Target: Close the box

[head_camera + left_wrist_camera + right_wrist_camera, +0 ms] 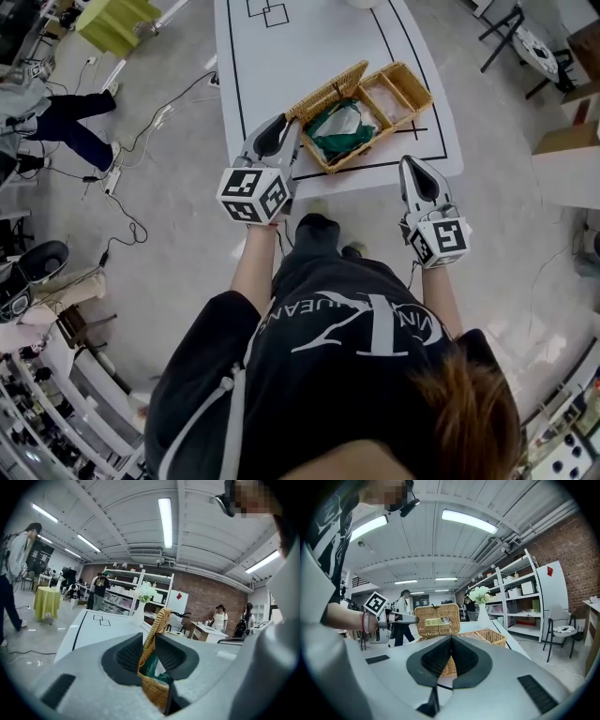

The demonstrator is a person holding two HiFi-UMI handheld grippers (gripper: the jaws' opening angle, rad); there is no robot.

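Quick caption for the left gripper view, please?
Left gripper pinching the raised wicker lid edge-on, green cloth in the wicker box below.

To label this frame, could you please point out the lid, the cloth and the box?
lid (pixel 328 91): head view, middle of its weave.
cloth (pixel 349 141): head view, green middle fold.
box (pixel 412 78): head view, far rim.

White flower vase (pixel 139 613), storage shelves (pixel 117 603), yellow-green draped table (pixel 47 603)
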